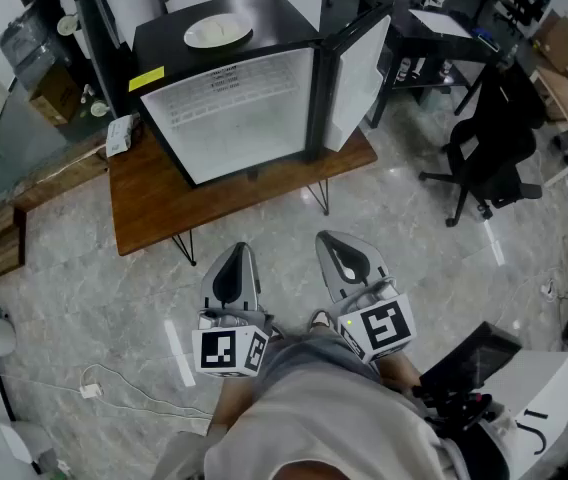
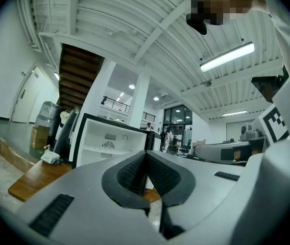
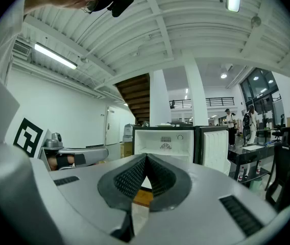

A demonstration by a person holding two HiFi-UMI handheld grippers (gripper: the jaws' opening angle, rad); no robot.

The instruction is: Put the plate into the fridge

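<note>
A white plate point(image 1: 218, 32) lies on top of the small black fridge point(image 1: 234, 78), which stands on a low wooden table point(image 1: 154, 208). The fridge door point(image 1: 356, 76) is swung open to the right, and the white inside point(image 1: 234, 118) shows nothing in it. The fridge point(image 2: 109, 142) point(image 3: 166, 141) stands ahead in both gripper views. My left gripper point(image 1: 234, 264) and right gripper point(image 1: 340, 253) are held side by side above the floor, well short of the table. Both are shut, pads together, with nothing between them point(image 2: 145, 160) point(image 3: 146, 162).
A black office chair point(image 1: 489, 148) stands to the right, with a dark desk point(image 1: 434, 28) behind the fridge door. A white cloth or box point(image 1: 119, 133) rests on the table's left end. A white cable point(image 1: 104, 383) runs across the marble floor at lower left.
</note>
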